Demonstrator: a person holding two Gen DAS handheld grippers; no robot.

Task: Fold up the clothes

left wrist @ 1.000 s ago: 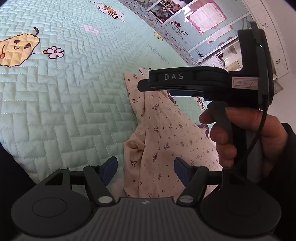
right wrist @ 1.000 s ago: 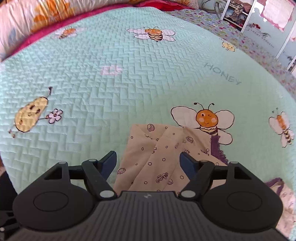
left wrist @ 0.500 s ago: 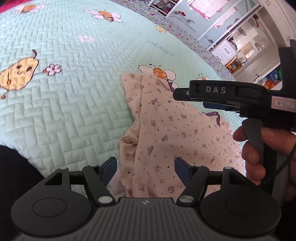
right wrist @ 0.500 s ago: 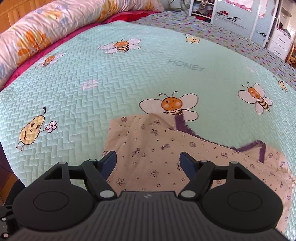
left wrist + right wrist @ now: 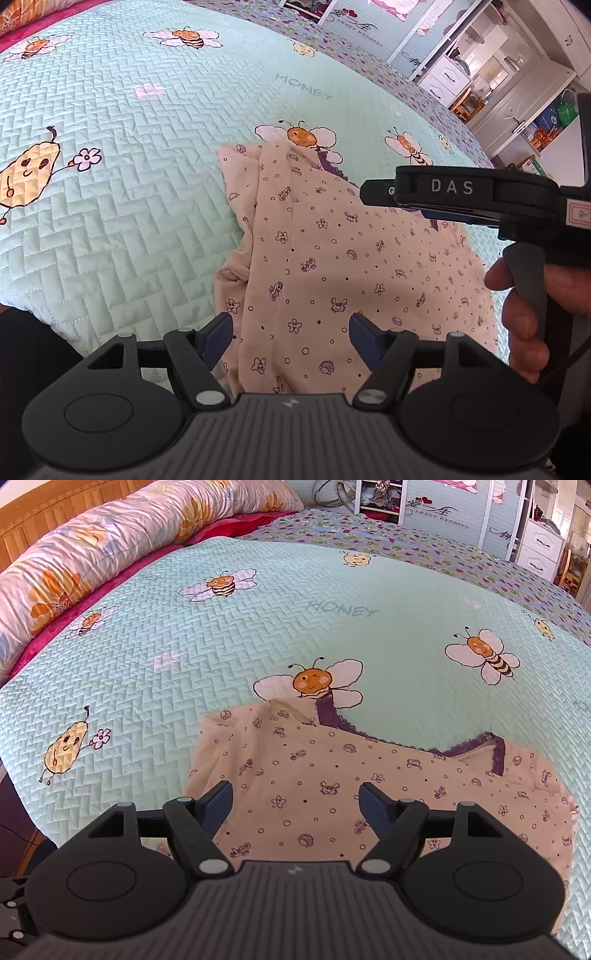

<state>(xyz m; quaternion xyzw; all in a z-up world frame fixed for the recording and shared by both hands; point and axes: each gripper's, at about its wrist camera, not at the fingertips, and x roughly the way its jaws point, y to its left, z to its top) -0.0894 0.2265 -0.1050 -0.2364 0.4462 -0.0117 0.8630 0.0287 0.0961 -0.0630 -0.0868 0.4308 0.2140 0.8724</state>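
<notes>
Since a second ago both cameras have pulled back and up. The pale peach garment printed with small purple sea creatures and edged in purple lace (image 5: 332,266) then filled only a narrow strip between the fingers in each view; now far more of it shows. In the right wrist view its purple neckline trim (image 5: 495,749) has come into sight, and the rolled floral duvet (image 5: 110,550) at the head of the bed has entered the top of the frame.

In the left wrist view the right gripper (image 5: 369,194) has shifted from the upper middle toward the right edge. The person's hand (image 5: 524,295) on its grey handle is now partly cut off by the frame.

The garment lies flat on the mint-green quilted bedspread with bee and pear pictures (image 5: 258,627), near its close edge, its far corner overlapping a printed bee (image 5: 314,681). Its left side is folded over, leaving a doubled edge (image 5: 255,221).

Left gripper (image 5: 290,328): jaws apart, angled down over the garment's near left part, nothing between the blue pads (image 5: 218,332).

Right gripper (image 5: 295,799): jaws wide apart, also angled down above the middle of the garment, nothing clamped. From the left camera it shows side-on, level, over the garment's right part.
</notes>
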